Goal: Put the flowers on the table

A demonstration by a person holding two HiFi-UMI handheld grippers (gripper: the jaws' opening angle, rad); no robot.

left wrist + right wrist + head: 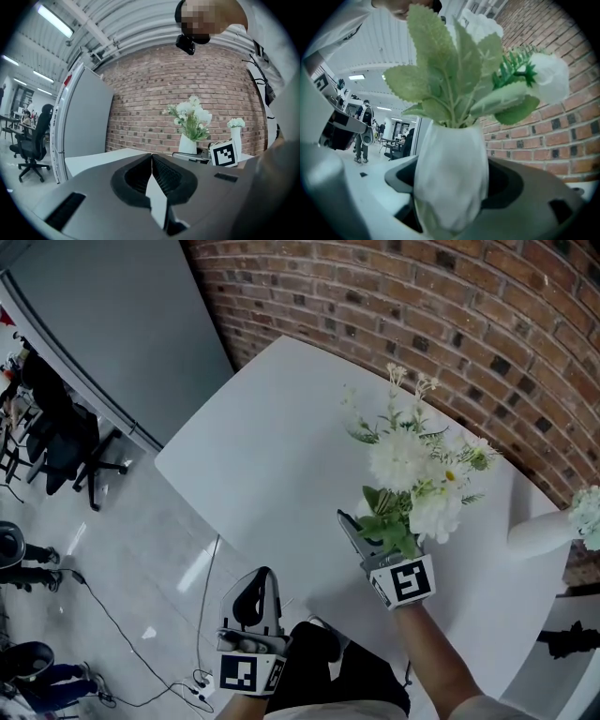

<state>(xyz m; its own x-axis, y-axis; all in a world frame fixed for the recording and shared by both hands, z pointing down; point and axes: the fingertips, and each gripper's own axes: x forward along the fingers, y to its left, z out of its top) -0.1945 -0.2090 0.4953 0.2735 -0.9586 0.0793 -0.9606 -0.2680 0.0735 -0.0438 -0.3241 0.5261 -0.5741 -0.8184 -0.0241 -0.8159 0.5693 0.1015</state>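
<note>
Fingers [508, 185] of the right gripper [364, 535] clamp the white vase [450, 178] of flowers [408, 465], close to the desk's [272, 427] near edge. Lower it upright, seat the base flat well inside that edge, then release. The left gripper's [253, 601] fingers are together, empty.

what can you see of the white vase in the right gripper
The white vase looks matte and smooth and stands upright. It holds white flowers with green leaves. The right gripper is shut on its body, one jaw on each side, over the white table near the brick wall. Whether its base touches the table is hidden.
</note>
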